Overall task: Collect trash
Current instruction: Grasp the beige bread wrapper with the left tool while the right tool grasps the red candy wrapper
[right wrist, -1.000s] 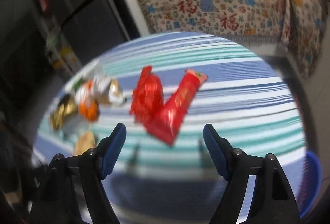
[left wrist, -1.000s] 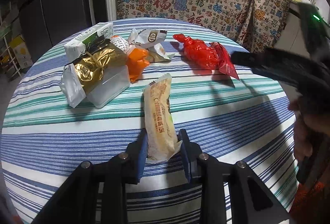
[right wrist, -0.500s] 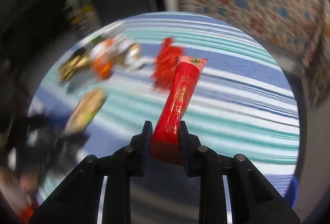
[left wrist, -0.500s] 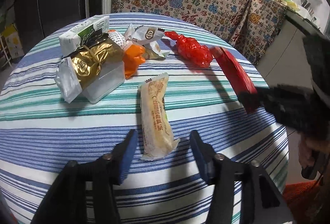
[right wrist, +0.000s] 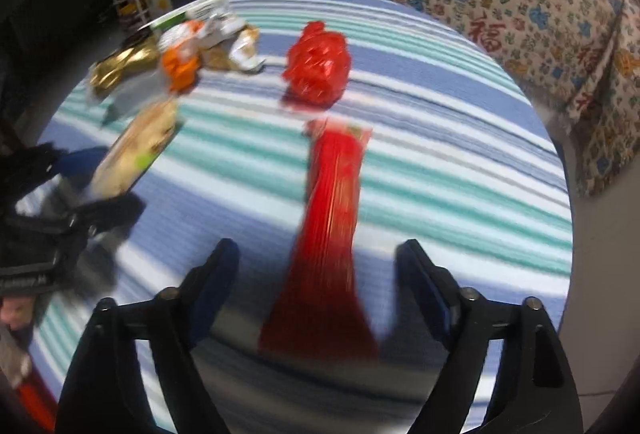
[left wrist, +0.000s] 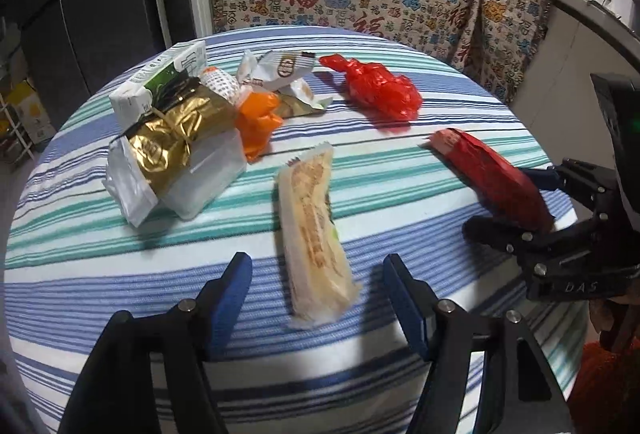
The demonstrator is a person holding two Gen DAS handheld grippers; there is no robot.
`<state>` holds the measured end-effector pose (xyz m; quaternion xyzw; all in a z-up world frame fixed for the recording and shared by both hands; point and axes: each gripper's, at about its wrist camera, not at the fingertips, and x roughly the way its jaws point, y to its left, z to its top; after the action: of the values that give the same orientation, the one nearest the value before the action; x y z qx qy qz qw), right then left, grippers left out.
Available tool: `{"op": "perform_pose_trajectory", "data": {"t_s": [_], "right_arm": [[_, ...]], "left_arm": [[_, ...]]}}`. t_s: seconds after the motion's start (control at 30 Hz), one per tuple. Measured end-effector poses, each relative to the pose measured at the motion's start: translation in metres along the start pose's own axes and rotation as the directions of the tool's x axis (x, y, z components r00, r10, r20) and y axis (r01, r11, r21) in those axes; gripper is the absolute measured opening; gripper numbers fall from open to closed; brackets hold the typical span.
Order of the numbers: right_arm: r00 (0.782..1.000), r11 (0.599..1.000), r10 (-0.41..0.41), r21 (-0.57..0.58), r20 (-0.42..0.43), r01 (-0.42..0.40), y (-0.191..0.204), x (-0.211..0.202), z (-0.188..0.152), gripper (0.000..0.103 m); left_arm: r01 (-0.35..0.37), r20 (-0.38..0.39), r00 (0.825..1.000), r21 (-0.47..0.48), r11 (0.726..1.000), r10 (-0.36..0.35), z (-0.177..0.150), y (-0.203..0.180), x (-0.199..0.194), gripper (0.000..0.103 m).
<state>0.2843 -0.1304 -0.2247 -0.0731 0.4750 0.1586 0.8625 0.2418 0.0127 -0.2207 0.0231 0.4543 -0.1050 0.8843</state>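
- I am holding the left gripper (left wrist: 316, 294) over the near edge of the striped round table (left wrist: 400, 46); its jaws have just been opening and are standing apart, either side of the beige snack packet (left wrist: 314, 234) without pressing on it.
- The packet is lying flat on the cloth, its near end between the blue pads (left wrist: 232, 290).
- My right gripper (right wrist: 320, 286) is hanging at the table's right edge; its jaws have just been opening wide, and the long red packet (right wrist: 332, 214) is lying loose between them, blurred.
- A crumpled red bag (left wrist: 376, 90) is sitting toward the far edge.
- The remaining trash is clustering at the far left edge: a gold foil bag (left wrist: 176, 146), an orange wrapper (left wrist: 258, 120), a green-and-white carton (left wrist: 160, 82).
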Motion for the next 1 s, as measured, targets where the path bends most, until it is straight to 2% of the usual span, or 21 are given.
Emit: {"op": "perform_pose_trajectory", "data": {"t_s": [0.07,0.13,0.2,0.3,0.33,0.37,0.4,0.43,0.47,0.57,0.67,0.83,0.93,1.0], "right_arm": [[1.000,1.000,-0.013,0.021,-0.008,0.013,-0.004,0.006,0.009,0.085],[1.000,0.999,-0.010,0.038,-0.029,0.011,-0.008,0.005,0.015,0.070],[0.999,0.998,0.036,0.051,-0.038,-0.034,-0.010,-0.001,0.018,0.067],[0.998,0.998,0.053,0.044,-0.020,-0.052,-0.010,-0.010,0.022,0.065],[0.998,0.997,0.058,0.043,-0.020,-0.057,-0.009,-0.010,0.022,0.058],[0.998,0.997,0.063,0.044,-0.020,-0.062,-0.009,-0.010,0.023,0.052],[0.997,0.997,0.066,0.045,-0.026,-0.065,-0.009,-0.008,0.023,0.029],[0.997,0.997,0.064,0.046,-0.033,-0.062,-0.009,-0.007,0.023,0.016],[0.998,0.997,0.054,0.054,-0.033,-0.052,-0.011,-0.006,0.023,0.015],[0.997,0.994,0.073,0.080,0.000,-0.073,-0.012,-0.017,0.023,0.014],[0.994,0.990,0.100,0.093,0.041,-0.103,-0.014,-0.031,0.020,0.013],[0.992,0.983,0.113,0.137,0.062,-0.121,-0.025,-0.039,0.007,0.012],[0.987,0.975,0.146,0.160,0.074,-0.156,-0.031,-0.044,0.000,0.012],[0.988,0.975,0.138,0.167,0.075,-0.148,-0.036,-0.048,-0.005,0.012]], "left_arm": [[-0.008,-0.016,1.000,0.005,1.000,0.008,0.003,0.003,0.002,0.069],[0.021,-0.030,0.999,-0.014,1.000,-0.022,0.005,0.009,-0.001,0.069],[0.070,-0.021,0.997,-0.026,0.997,-0.071,0.007,0.013,-0.008,0.069],[0.108,-0.015,0.994,-0.017,0.994,-0.108,0.012,0.014,-0.014,0.069],[0.118,-0.016,0.993,-0.017,0.993,-0.118,0.014,0.014,-0.013,0.068],[0.120,-0.016,0.993,-0.015,0.993,-0.120,0.016,0.013,-0.013,0.063],[0.117,-0.018,0.993,-0.009,0.993,-0.118,0.017,0.011,-0.012,0.047],[0.115,-0.025,0.993,-0.002,0.993,-0.115,0.018,0.009,-0.010,0.037],[0.113,-0.034,0.993,0.006,0.994,-0.113,0.018,0.008,-0.009,0.023],[0.116,-0.035,0.993,0.023,0.993,-0.116,0.016,0.003,-0.010,0.016],[0.129,-0.017,0.992,0.020,0.991,-0.129,0.013,0.002,-0.015,0.011],[0.177,0.030,0.984,-0.003,0.984,-0.177,0.013,-0.002,-0.028,0.010],[0.224,0.046,0.974,-0.015,0.974,-0.224,0.014,-0.009,-0.033,0.010],[0.243,0.048,0.969,-0.010,0.970,-0.242,0.015,-0.018,-0.035,0.010]]}}
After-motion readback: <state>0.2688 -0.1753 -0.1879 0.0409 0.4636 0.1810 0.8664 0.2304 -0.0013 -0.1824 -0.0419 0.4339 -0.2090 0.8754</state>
